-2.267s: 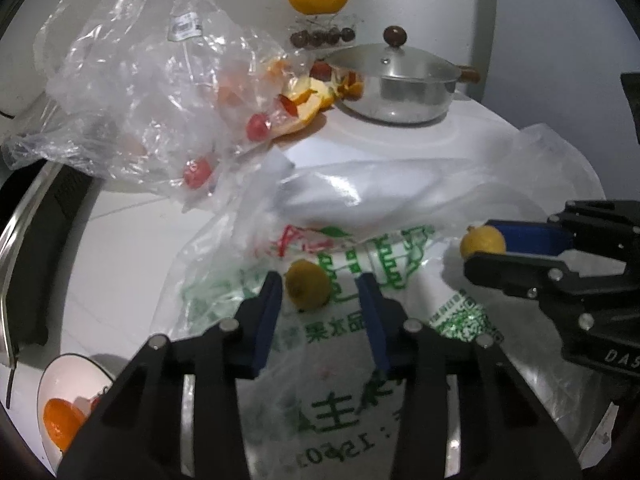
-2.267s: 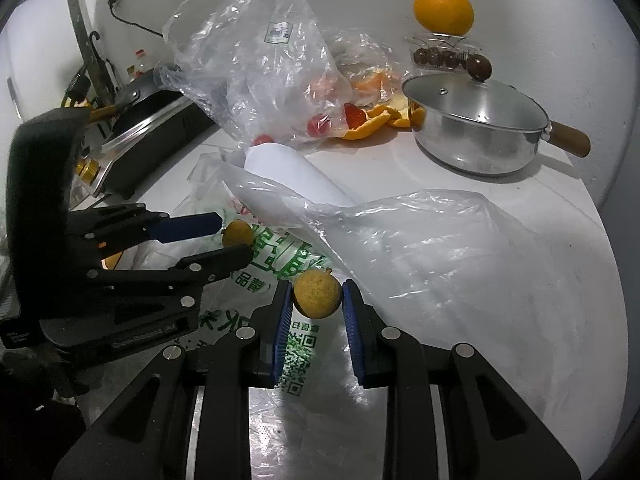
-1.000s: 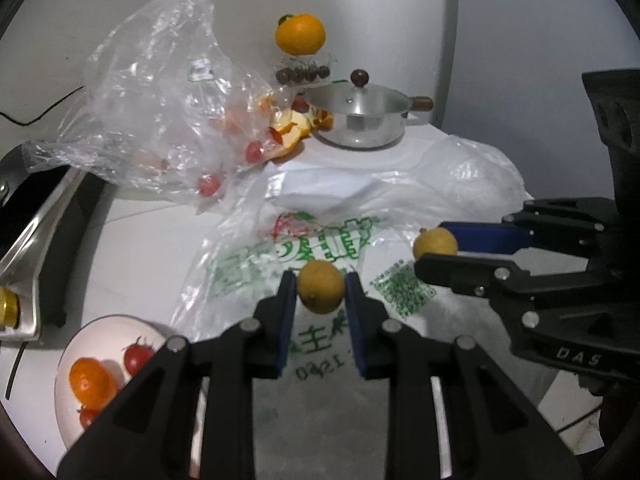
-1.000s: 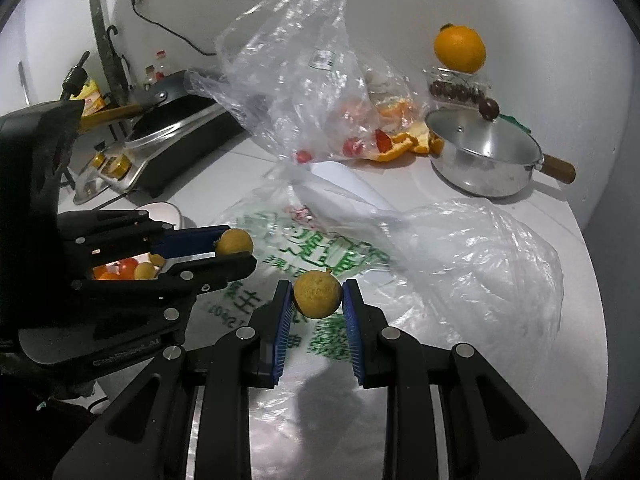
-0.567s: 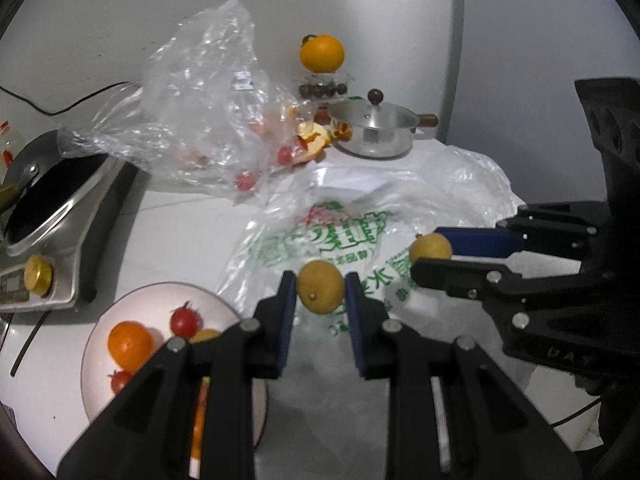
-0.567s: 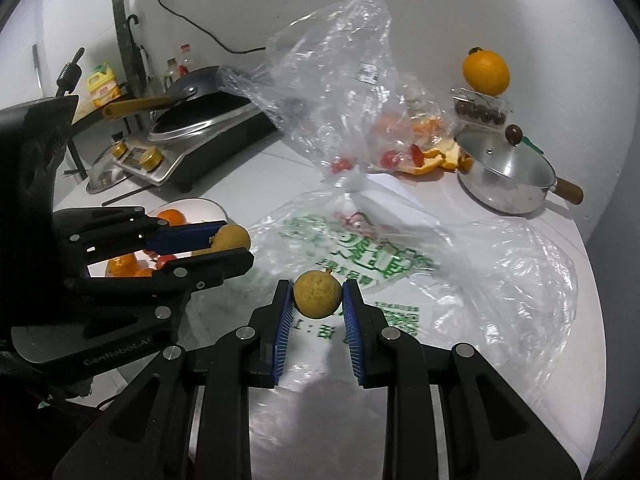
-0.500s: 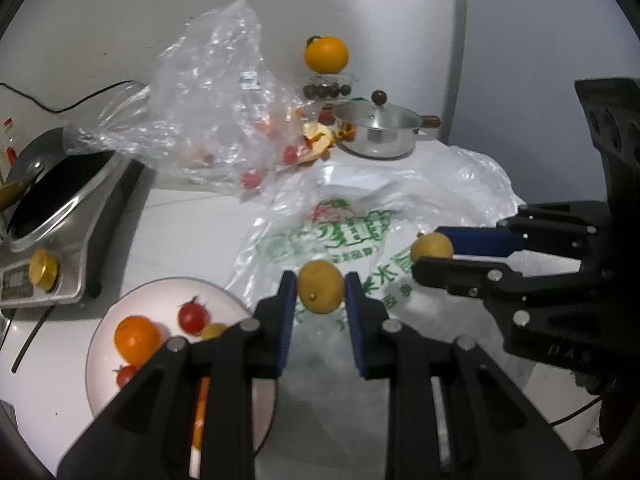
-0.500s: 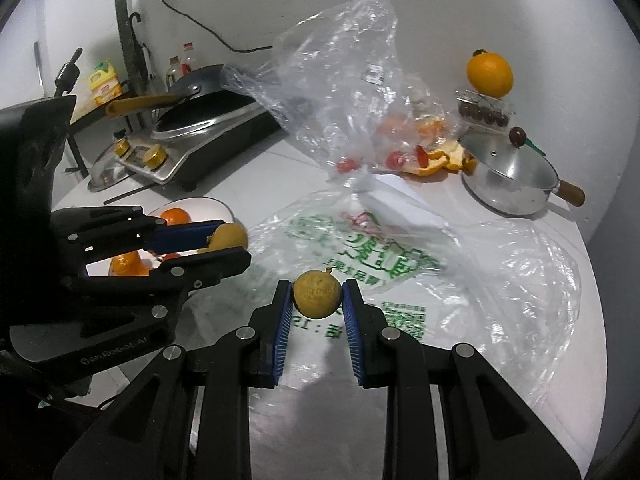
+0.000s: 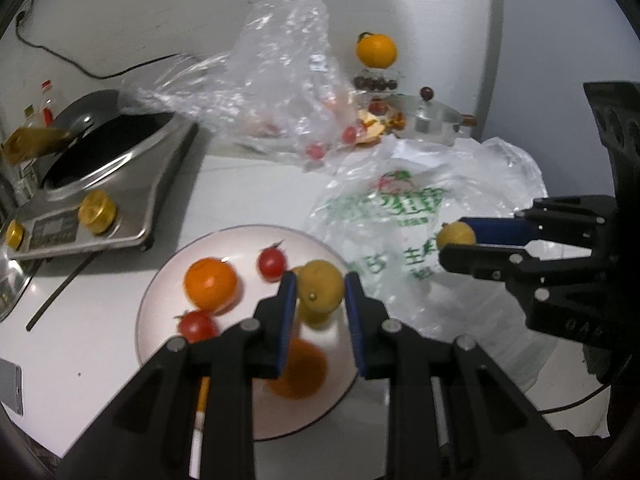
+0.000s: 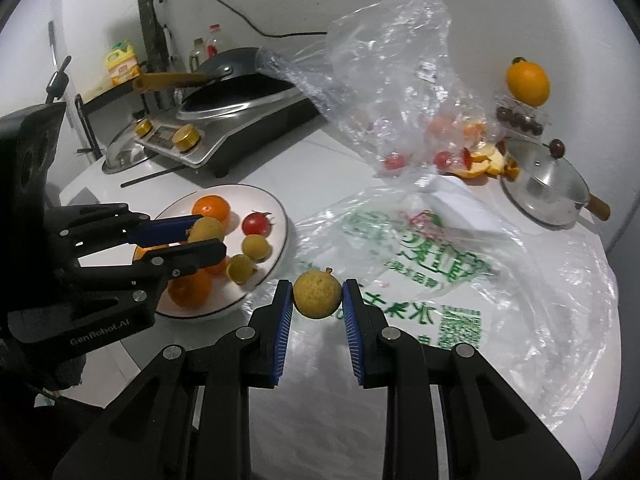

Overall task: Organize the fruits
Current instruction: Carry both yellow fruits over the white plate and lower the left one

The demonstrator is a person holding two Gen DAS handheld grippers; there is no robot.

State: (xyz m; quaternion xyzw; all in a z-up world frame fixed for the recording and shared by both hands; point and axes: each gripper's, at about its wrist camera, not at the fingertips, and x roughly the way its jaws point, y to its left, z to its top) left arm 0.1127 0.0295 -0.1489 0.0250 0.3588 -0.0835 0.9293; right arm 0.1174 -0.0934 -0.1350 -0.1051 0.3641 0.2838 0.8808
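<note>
Fruit rides in both my tools: left gripper [image 9: 320,298] clamps a small round yellow-green fruit [image 9: 321,287] above the white round plate [image 9: 160,280] for dropping, while right gripper [image 10: 316,300], at three o'clock of it, pinches another rough yellow fruit [image 10: 317,295] awaiting its turn.

Each camera rides on its own gripper and looks forward and down along the jaws, close above the tabletop [image 10: 332,168]. The left view looks down on the plate [image 9: 160,280]; the right views it from the side. Both share plate [image 10: 276,200], printed bag [image 9: 384,208] and pot [image 10: 548,184].
</note>
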